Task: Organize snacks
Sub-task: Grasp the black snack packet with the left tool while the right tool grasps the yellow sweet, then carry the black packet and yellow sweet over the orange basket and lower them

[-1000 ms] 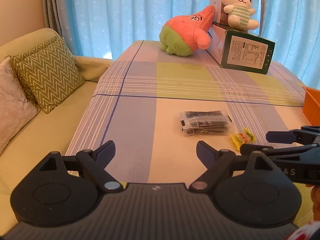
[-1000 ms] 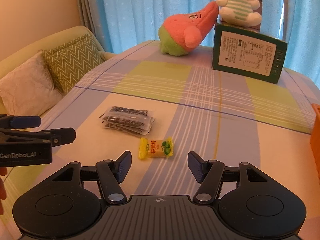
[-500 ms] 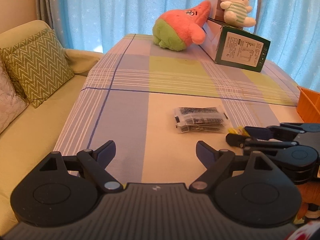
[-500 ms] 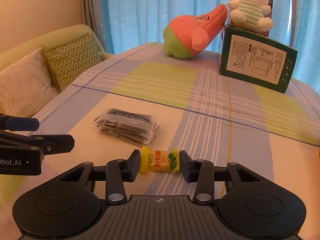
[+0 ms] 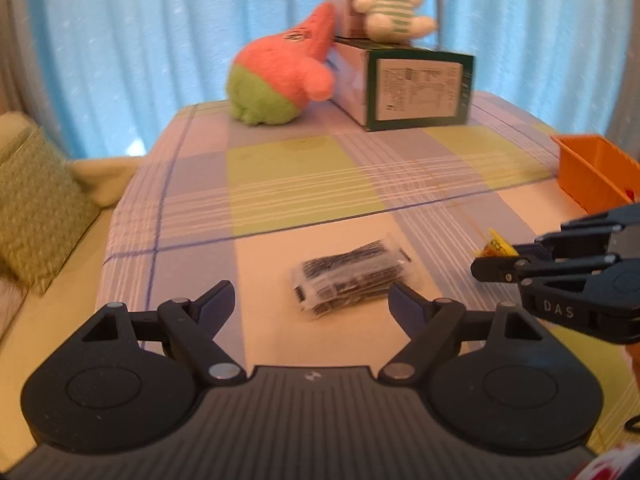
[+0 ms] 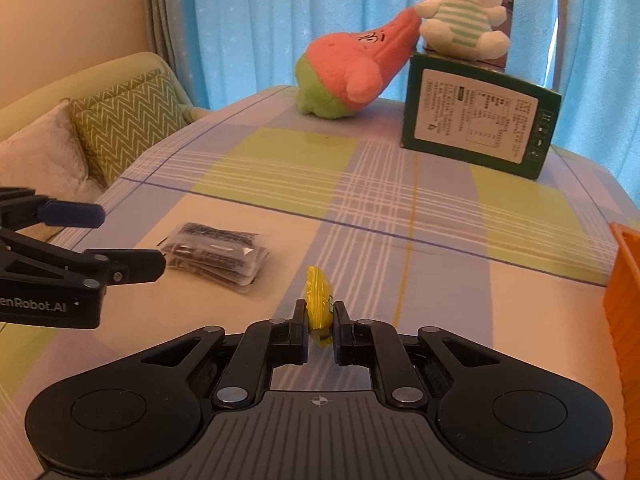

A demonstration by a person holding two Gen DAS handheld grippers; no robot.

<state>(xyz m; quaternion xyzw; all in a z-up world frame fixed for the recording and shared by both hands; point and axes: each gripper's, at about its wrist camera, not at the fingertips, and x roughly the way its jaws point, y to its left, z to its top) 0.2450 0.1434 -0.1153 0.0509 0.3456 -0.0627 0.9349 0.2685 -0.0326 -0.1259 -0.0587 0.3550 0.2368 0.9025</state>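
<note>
— Plaid cloth [image 6: 400, 208] covers our table, with soft plush toys and a green carton [image 6: 478, 128] at the far end.

— Our right gripper [image 6: 320, 320] pinches the crinkly yellow candy [image 6: 318, 300] above the cloth, beside the clear packet stack [image 6: 216, 254]. Our left gripper [image 5: 310, 298] hangs spread wide just before that stack.

At the bottom centre of the frame the right tongs [image 6: 320, 322] pinch a yellow candy [image 6: 318, 300], which stands on edge between the two fingers. Left of it a clear packet of dark snacks [image 6: 216, 254] lies flat on the checked surface [image 6: 400, 208]. The left tongs [image 6: 132, 240] reach in from the left edge, spread apart. An orange bin [image 6: 624, 312] sits at the right edge.
</note>
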